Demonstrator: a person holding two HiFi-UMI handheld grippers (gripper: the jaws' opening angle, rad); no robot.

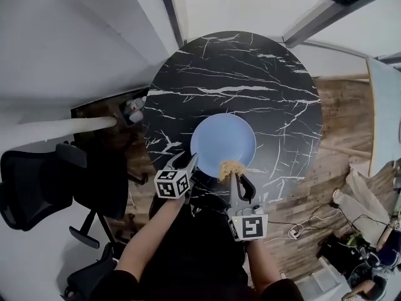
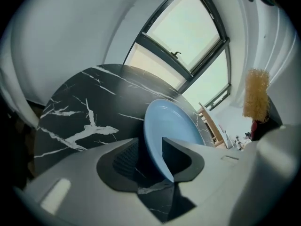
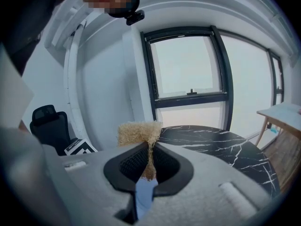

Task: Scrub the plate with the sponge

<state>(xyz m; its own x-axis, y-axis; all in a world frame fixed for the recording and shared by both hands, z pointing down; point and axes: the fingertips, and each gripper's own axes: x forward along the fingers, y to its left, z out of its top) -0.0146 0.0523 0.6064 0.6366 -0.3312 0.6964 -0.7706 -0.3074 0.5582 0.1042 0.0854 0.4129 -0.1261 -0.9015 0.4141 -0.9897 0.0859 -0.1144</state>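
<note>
The left tongs (image 1: 190, 163) stand open astride the plate's near rim, not clamping it; the right tongs (image 1: 234, 179) are closed on the sponge. The table (image 1: 250, 74) stretches ahead of both, with the plate (image 1: 222, 137) flat just beyond their tips and the sponge (image 1: 230, 167) over its near edge. Scrubbing looks barely started, and contact is unclear. A chair (image 1: 37, 184) stands well left of the left tongs, and nothing blocks the way.
</note>
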